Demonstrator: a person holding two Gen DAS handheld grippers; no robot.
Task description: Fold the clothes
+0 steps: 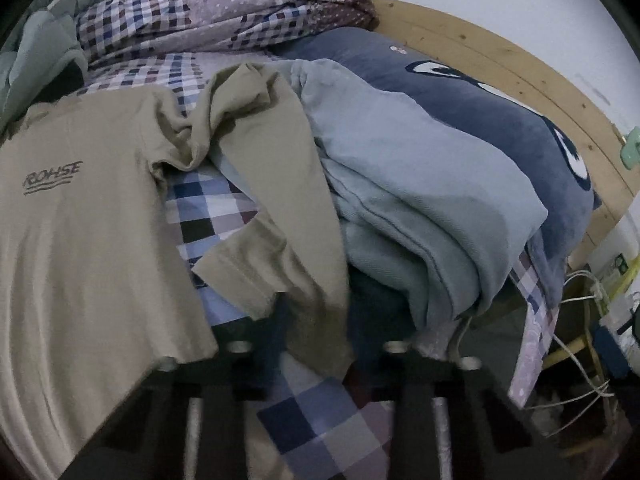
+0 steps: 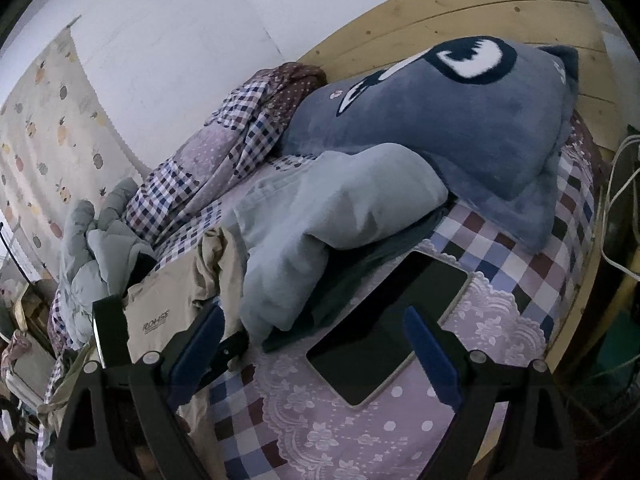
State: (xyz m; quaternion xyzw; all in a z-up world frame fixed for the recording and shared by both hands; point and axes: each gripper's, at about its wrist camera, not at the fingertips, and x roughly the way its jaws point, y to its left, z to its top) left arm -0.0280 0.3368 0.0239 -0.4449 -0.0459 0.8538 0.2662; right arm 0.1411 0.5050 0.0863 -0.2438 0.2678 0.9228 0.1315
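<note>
Shirt: beige T-shirt of soft, thin knit lies chest-up on the bed, with a dark "ROHSE" print and wavy lines under it. I see its body flat on the left and its neck area bunched into folds.
Sleeve: one beige sleeve stretches loose and creased towards me, its hemmed edge across the checked cloth.
Left tool: the left hand-held gripper shows two dark, blurred fingers standing apart. The sleeve's end runs down between them, and I see no clamping on it.
Right tool: the right hand-held gripper is spread wide, its blue pads bare, with nothing between them.
Bedsheet: the checked bedsheet has squares of blue, white, maroon and lilac; in the right wrist view a lilac panel has white dots and lace edging.
Sweatshirt: a pale blue-grey sweatshirt, thicker and fleecy, is heaped just beside the sleeve and partly over it.
Pillow: a plush slate-blue pillow with big cartoon eyes lies behind the sweatshirt, against the pine headboard.
Slab: a flat, dark, glossy rectangle with rounded corners, phone or tablet I cannot tell, lies on the lilac panel between the right fingers, one corner under the sweatshirt.
Quilt: a rumpled checked and dotted quilt is piled by the wall.
Jacket: a padded grey-green jacket lies crumpled beyond the shirt.
Cables: white cables hang off the bed's side.
</note>
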